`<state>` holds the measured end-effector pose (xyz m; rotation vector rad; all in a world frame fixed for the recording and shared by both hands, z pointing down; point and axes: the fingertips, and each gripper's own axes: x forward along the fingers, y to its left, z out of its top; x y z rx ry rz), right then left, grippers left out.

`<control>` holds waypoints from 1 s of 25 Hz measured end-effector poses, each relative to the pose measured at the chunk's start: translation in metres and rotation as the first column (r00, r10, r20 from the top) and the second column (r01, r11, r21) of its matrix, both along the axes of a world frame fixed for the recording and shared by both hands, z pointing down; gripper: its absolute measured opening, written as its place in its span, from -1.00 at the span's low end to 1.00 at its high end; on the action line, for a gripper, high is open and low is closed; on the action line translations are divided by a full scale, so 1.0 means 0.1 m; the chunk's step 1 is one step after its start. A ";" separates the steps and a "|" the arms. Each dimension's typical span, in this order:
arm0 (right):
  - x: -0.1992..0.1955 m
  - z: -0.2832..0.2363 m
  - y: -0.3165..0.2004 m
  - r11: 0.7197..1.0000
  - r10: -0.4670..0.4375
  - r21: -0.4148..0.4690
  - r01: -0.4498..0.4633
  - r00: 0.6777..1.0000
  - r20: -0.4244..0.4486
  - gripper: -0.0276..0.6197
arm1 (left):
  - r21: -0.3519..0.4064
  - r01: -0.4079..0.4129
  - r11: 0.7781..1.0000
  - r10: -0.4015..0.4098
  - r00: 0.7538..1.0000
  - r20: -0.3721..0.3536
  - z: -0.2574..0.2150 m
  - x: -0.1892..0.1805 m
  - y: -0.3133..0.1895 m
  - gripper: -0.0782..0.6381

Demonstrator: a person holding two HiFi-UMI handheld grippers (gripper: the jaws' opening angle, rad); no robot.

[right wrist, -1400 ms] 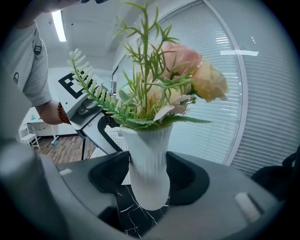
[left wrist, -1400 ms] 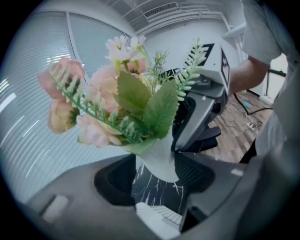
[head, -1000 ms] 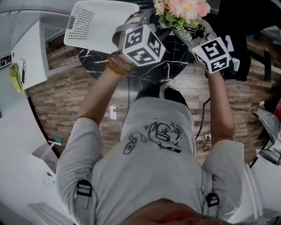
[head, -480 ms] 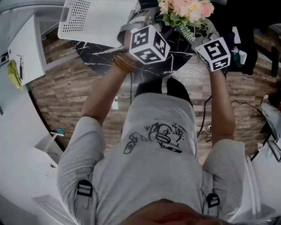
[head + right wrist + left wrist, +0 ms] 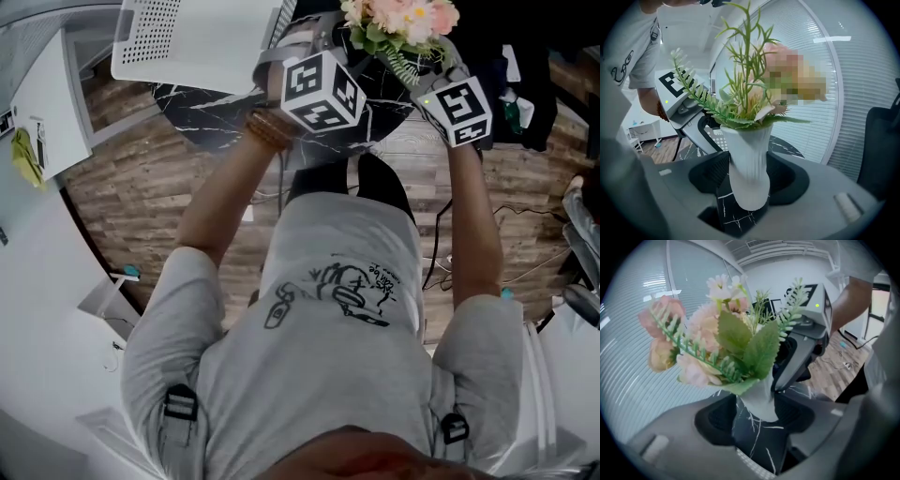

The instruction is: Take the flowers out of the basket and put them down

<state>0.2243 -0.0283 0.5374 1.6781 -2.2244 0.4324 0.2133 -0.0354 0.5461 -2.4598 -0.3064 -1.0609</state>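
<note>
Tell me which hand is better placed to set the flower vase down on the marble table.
Right, probably. The right tongs clasp the white vase squarely round its body, centred. The left tongs take only its lower end, off-centre, so they look like support.

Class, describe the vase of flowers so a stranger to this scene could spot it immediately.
Find the round black marble table with the white perforated basket at its left side. Over its right side, the left gripper and right gripper hold a white ribbed vase between them. It alone carries pink and cream flowers with green fern sprigs.
</note>
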 end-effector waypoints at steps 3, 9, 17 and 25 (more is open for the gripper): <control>0.01 0.06 0.01 1.000 -0.001 0.004 0.001 1.000 0.002 -0.12 | 0.004 0.003 1.000 -0.003 1.000 0.001 0.06 0.01 0.01 -0.07; 0.01 0.17 0.04 1.000 0.004 0.007 -0.004 1.000 0.008 -0.12 | 0.012 0.003 1.000 -0.003 1.000 0.000 0.16 0.01 0.03 -0.07; -0.01 0.27 0.07 1.000 0.005 -0.006 -0.004 1.000 0.013 -0.12 | 0.021 0.005 1.000 -0.005 1.000 0.000 0.25 -0.01 0.05 -0.08; -0.01 0.30 0.05 1.000 0.001 0.004 -0.001 1.000 0.014 -0.12 | 0.023 0.014 1.000 -0.014 1.000 -0.006 0.28 -0.02 0.04 -0.08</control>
